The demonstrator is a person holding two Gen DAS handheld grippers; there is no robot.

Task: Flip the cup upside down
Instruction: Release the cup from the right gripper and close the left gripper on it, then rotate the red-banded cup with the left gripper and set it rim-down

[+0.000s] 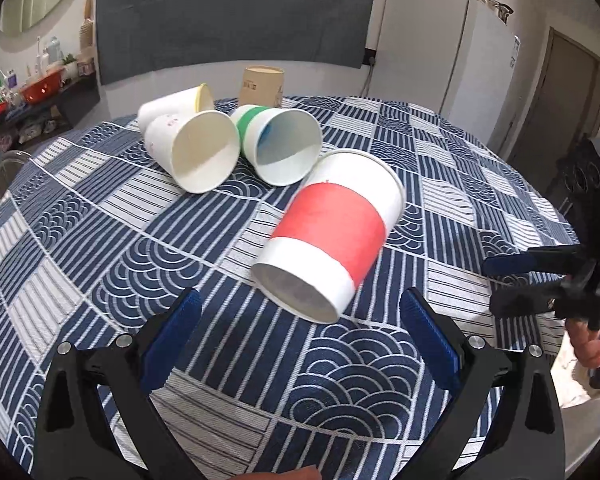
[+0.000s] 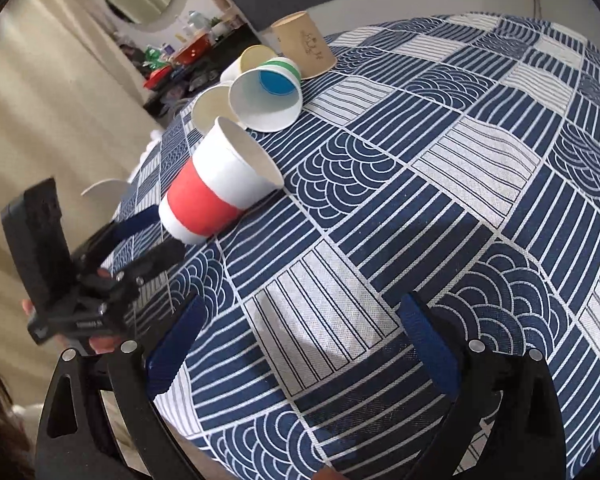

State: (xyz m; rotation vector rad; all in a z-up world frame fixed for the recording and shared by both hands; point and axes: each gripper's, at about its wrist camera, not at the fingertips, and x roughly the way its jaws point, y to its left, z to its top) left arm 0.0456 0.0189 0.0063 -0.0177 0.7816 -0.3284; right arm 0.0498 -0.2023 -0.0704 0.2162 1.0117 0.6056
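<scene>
Red-banded cup point(image 1: 327, 232) lies on its side on table point(image 1: 100, 240), base toward left gripper point(image 1: 300, 336), jaws apart and empty; close squarely on band, not crushing; right gripper point(image 2: 300, 344) open, idle.

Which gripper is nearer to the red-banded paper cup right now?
Left. The left gripper sits open just behind the red-banded paper cup's base; the right gripper is open too, off to its side.
</scene>
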